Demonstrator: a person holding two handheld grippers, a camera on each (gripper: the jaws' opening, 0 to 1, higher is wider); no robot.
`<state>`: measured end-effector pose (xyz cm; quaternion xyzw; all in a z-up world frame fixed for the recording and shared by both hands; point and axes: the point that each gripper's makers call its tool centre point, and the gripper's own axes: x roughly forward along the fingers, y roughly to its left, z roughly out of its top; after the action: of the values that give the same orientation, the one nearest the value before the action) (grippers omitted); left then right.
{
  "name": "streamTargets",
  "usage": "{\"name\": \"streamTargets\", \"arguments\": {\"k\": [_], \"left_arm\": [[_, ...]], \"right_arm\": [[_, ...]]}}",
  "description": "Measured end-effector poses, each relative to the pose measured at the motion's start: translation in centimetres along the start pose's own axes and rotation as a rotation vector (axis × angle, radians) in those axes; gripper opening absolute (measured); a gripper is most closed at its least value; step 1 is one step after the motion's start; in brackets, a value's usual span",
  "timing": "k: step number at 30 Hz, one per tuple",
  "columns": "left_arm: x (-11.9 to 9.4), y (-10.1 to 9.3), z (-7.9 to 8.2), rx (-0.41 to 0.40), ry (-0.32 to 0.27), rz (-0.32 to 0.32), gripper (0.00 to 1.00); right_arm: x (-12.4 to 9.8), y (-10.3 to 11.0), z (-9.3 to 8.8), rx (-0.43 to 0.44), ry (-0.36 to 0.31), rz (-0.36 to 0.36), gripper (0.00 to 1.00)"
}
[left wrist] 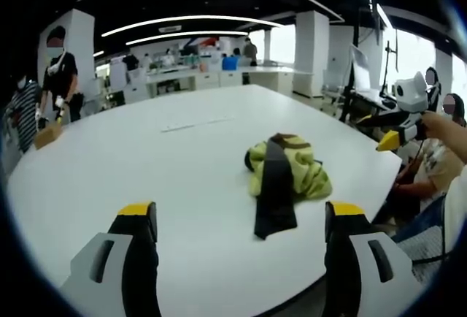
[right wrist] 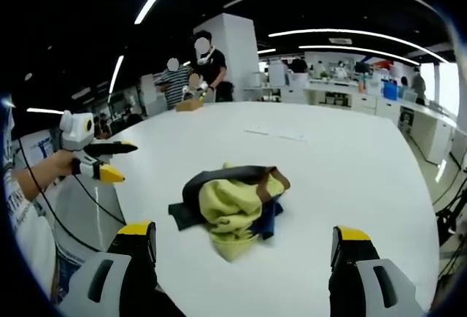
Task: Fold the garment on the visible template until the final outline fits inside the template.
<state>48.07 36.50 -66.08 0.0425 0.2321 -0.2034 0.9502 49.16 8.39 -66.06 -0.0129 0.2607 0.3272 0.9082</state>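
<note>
Seen in the left gripper view: left gripper [left wrist: 241, 218] spread wide with nothing held, yellow-tipped fingers [left wrist: 139, 215] low on either side of the white table [left wrist: 109, 163], and the garment [left wrist: 283, 178], a crumpled yellow-green and black heap, lying ahead between them but nearer the right-hand finger, apart from both. Seen in the right gripper view: right gripper [right wrist: 241, 237] likewise spread wide and empty, the same garment [right wrist: 230, 211] bunched on the table [right wrist: 350, 163] just ahead of the gap between the fingers [right wrist: 135, 237], touching neither. Further back by the table's far edge, people [right wrist: 208, 65] standing near a brown box [right wrist: 190, 104].
</note>
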Motion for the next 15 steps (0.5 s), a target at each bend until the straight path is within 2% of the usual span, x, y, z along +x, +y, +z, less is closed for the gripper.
{"name": "streamTargets", "arguments": {"k": [15], "left_arm": [[-0.30,-0.52,0.58,0.001,-0.001,-0.010,0.90]], "right_arm": [[-0.06,0.16,0.27,0.013,-0.015,0.008,0.99]]}}
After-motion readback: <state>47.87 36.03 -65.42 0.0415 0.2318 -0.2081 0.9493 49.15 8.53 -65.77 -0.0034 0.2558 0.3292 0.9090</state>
